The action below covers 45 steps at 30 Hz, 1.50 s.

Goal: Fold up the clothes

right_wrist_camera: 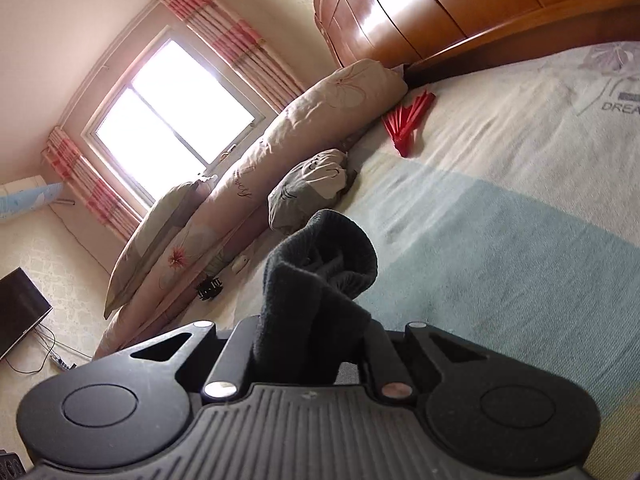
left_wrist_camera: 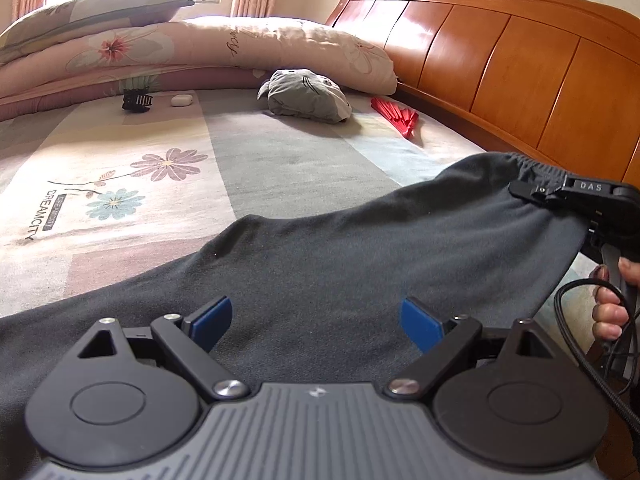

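Observation:
A dark grey garment (left_wrist_camera: 360, 248) with an elastic waistband lies spread across the flowered bed sheet (left_wrist_camera: 120, 168). My left gripper (left_wrist_camera: 316, 320) hovers low over its cloth, open, its blue pads (left_wrist_camera: 212, 320) wide apart with nothing pinched between them. At the right edge of the left wrist view my right gripper (left_wrist_camera: 532, 194) is shut on the waistband corner and holds it above the sheet; a hand (left_wrist_camera: 608, 312) grips its handle. In the right wrist view the gripper (right_wrist_camera: 308, 344) is shut on a bunched fold of the dark cloth (right_wrist_camera: 320, 264), which hides the fingertips.
A wooden headboard (left_wrist_camera: 500, 60) runs along the right. A rolled floral quilt (left_wrist_camera: 200, 48) and pillow (left_wrist_camera: 88, 12) lie at the far side. A grey plush toy (left_wrist_camera: 304, 96), red folding fan (left_wrist_camera: 396, 116), black hair clip (left_wrist_camera: 136, 100) and small white case (left_wrist_camera: 182, 100) rest on the sheet.

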### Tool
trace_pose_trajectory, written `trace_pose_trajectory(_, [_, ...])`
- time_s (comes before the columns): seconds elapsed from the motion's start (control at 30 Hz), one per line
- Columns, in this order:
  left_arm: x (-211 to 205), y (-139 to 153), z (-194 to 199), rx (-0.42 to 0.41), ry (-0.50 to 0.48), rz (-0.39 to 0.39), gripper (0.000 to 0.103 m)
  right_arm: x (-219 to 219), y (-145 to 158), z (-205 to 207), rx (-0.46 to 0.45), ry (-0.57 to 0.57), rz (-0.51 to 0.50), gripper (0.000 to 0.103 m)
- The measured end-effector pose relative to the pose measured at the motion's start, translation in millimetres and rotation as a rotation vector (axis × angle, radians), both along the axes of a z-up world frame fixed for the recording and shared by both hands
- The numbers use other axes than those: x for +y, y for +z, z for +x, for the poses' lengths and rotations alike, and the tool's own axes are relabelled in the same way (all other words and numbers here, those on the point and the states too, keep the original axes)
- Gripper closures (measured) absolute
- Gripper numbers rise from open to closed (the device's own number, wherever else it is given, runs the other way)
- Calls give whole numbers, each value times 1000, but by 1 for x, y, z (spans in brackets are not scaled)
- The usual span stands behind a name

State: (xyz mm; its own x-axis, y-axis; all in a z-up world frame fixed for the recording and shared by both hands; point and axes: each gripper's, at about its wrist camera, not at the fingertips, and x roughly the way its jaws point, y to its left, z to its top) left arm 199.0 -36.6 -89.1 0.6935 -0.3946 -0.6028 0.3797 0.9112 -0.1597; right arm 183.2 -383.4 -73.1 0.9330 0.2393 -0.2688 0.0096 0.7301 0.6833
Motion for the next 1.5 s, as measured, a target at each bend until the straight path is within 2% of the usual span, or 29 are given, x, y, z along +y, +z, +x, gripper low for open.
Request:
trace_pose_trajectory(0.17, [-8,6,-1,-14,-26,-4,11,-10,19,-9,-45,0,-57,91])
trace_pose_trajectory(0.37, [-16,8,-2,-15,-61,-9,11,-42,16,-21,-35,-97,-42,91])
trace_pose_trajectory(0.57, [-17,4,-3,1,-76,-15,11,-83,-4,-29,32,-226,-47,91])
trace_pose_trajectory(0.67, [-15,0,-2,14,-68,-19,11,-101,-21,-24,138,-208,-6,89])
trace_pose_trajectory(0.77, [-13,-3,-1,28,-54,-13,11,-104,-36,-23,259,-215,-39,76])
trace_pose_trajectory(0.83, [-11,-3,-1,32,-46,0,11,-108,-36,-35,261,-259,-58,65])
trace_pose_trajectory(0.93, [-6,-3,0,41,-34,5,11,-112,-21,-54,279,-395,-141,47])
trace_pose_trajectory(1.03, [-2,-4,0,59,-23,10,11,-105,1,-64,234,-414,-234,47])
trace_pose_trajectory(1.13, [1,-6,-2,81,-23,24,11,-81,20,-65,170,-311,-325,41])
trace_pose_trajectory(1.23, [5,-12,-7,119,-22,51,11,-54,20,-56,153,-139,-362,32])
trace_pose_trajectory(1.3, [11,-15,-11,144,-18,58,11,-36,8,-46,207,-57,-409,32])
trace_pose_trajectory(1.37, [17,-19,-16,168,-14,66,11,-25,-12,-30,349,20,-460,31])
trace_pose_trajectory(1.43, [23,-20,-19,186,-14,68,11,-17,-5,-31,346,41,-512,31])
trace_pose_trajectory(1.5, [25,-15,-15,170,-10,65,11,-11,6,-30,328,50,-546,31])
